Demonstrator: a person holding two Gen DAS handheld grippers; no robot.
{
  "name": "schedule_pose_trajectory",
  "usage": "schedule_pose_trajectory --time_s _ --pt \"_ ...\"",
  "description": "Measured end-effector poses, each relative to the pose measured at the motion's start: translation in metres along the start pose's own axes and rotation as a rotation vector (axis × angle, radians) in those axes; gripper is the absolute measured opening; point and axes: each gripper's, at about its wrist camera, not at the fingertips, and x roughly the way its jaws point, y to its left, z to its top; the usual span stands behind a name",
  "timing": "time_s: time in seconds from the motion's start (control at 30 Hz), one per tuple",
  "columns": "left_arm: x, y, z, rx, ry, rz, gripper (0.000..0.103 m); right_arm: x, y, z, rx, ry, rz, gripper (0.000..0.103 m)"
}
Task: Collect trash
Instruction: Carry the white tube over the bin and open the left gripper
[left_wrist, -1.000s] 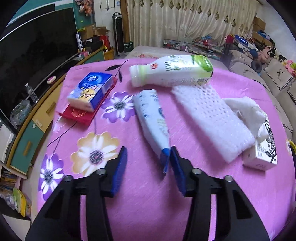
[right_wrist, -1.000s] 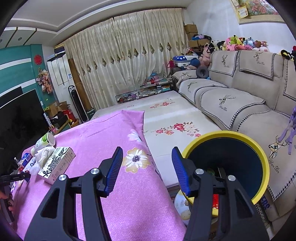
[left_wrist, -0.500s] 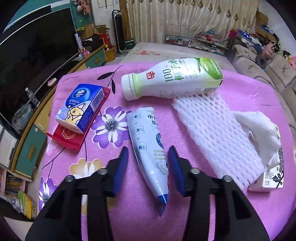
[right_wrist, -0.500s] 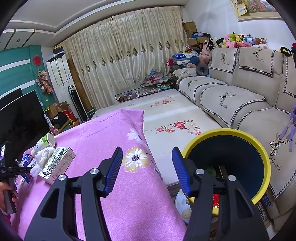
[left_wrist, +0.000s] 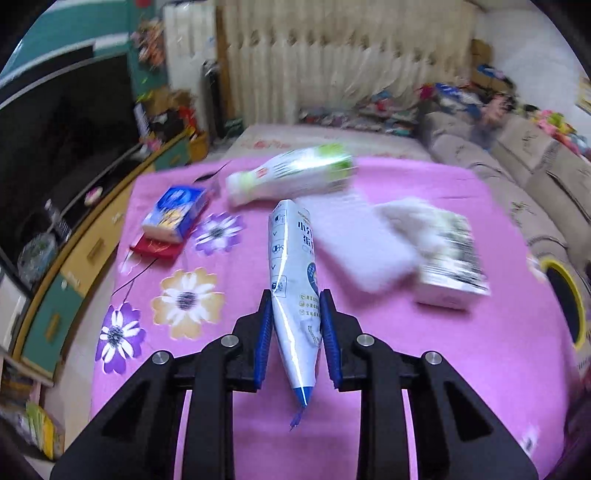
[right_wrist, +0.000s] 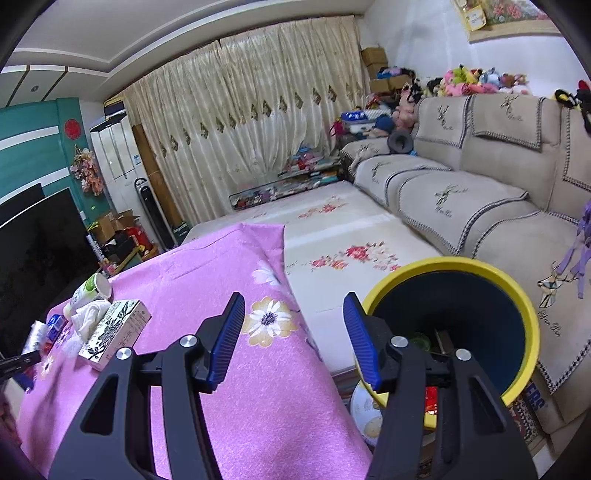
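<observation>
Between the left gripper's (left_wrist: 295, 325) blue pads, which have just been closing, a white-and-blue pouch (left_wrist: 293, 277) is clamped above the pink tabletop (left_wrist: 406, 350). Beyond lie a carton (left_wrist: 452, 273), foam sleeve (left_wrist: 365, 247), tissue pack (left_wrist: 173, 214) and bottle (left_wrist: 291, 177). Right gripper (right_wrist: 293, 339) hangs open and empty near the yellow-rimmed bin (right_wrist: 517, 299).

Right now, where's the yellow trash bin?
In the right wrist view the yellow trash bin stands on the floor at lower right, between the pink tablecloth and the beige sofa, just behind the right gripper.
</observation>
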Motion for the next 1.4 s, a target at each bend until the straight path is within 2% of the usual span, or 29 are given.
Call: schedule_pose_trajectory --time_s 0.13,0.27,0.37,0.53,0.6,0.63,0.67,0.7,0.73,0.8,0.83,0.93,1.03,1.13,1.27,1.4 --pt "-0.032 -0.055 -0.006 0.087 -0.059 -0.110 0.026 -0.018 0.011 -0.005 -0.063 -0.074 -0.043 0.080" --pt "-0.049 -0.116 0.002 0.175 -0.104 -0.229 0.026 -0.030 0.021 -0.010 -0.120 -0.108 -0.033 0.094" --pt "-0.050 -0.154 0.012 0.214 -0.124 -0.286 0.026 -0.033 0.020 -0.012 -0.117 -0.104 -0.024 0.095" --pt "-0.045 -0.201 0.027 0.246 -0.130 -0.342 0.026 -0.041 -0.004 -0.012 0.007 -0.097 -0.001 0.096" --pt "-0.042 -0.217 0.033 0.258 -0.125 -0.359 0.026 -0.039 -0.017 -0.013 0.076 -0.061 -0.004 0.096" --pt "-0.041 -0.225 0.035 0.267 -0.127 -0.364 0.026 -0.033 -0.028 -0.016 0.131 0.009 -0.001 0.096" --pt "-0.039 -0.234 0.038 0.278 -0.130 -0.369 0.026 -0.035 -0.037 -0.017 0.174 0.017 0.019 0.096" --pt "-0.039 -0.244 0.041 0.288 -0.132 -0.380 0.026 -0.049 -0.053 -0.020 0.240 -0.047 0.024 0.096" --pt "-0.039 -0.254 0.043 0.298 -0.130 -0.393 0.026 -0.062 -0.061 -0.022 0.251 -0.108 0.006 0.096" --pt "-0.035 -0.268 0.046 0.324 -0.121 -0.416 0.026 -0.087 -0.068 -0.018 0.185 -0.206 -0.050 0.096" --pt "-0.034 -0.281 0.048 0.346 -0.114 -0.436 0.026 -0.101 -0.074 -0.014 0.145 -0.240 -0.091 0.096" --pt "-0.030 -0.319 0.049 0.394 -0.099 -0.490 0.026 -0.134 -0.098 -0.008 0.130 -0.304 -0.177 0.096" --pt "-0.018 -0.368 0.050 0.424 -0.042 -0.575 0.026 -0.163 -0.123 -0.007 0.118 -0.341 -0.260 0.096" --pt "0.004 -0.417 0.046 0.447 0.041 -0.649 0.025 -0.178 -0.140 -0.010 0.079 -0.336 -0.295 0.096" --pt "0.036 -0.474 0.036 0.484 0.125 -0.685 0.026 -0.189 -0.164 -0.021 0.080 -0.321 -0.345 0.096" --pt "0.069 -0.520 0.022 0.499 0.194 -0.683 0.030 -0.190 -0.180 -0.024 0.102 -0.324 -0.375 0.096"
